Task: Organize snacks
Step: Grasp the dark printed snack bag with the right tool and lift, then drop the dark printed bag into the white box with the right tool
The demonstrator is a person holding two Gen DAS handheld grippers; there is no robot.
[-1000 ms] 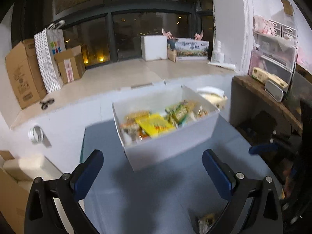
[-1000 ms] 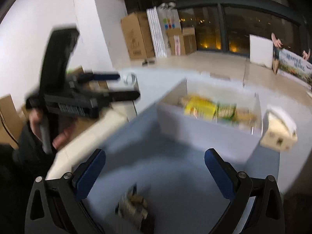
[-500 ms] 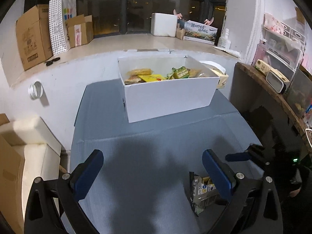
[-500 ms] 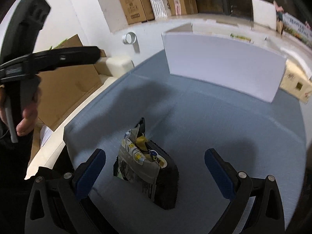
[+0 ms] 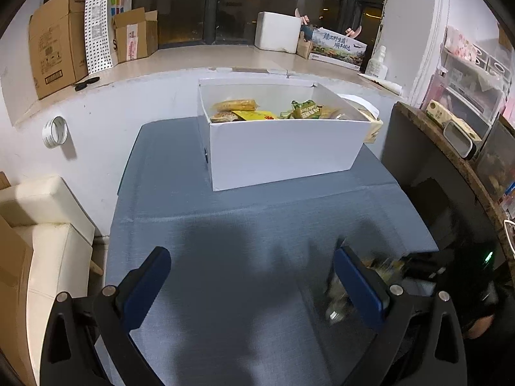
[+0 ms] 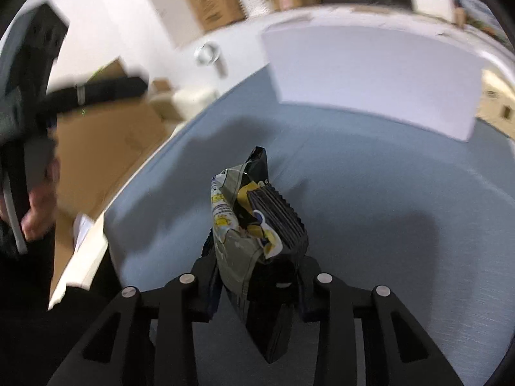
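Observation:
A white box holding several snack packets stands at the far end of the blue-grey table; it also shows in the right wrist view. My right gripper is shut on black and grey snack packets, held just above the table. In the left wrist view the same packets are blurred behind my right finger. My left gripper is open and empty over the table's near part.
A cream seat stands left of the table. A ledge behind holds cardboard boxes and a foam box. A wooden shelf with clutter runs along the right. A small carton sits beside the white box.
My right gripper has closed on the snack packets that lay between its open fingers. My left gripper has shifted only slightly and stays open.

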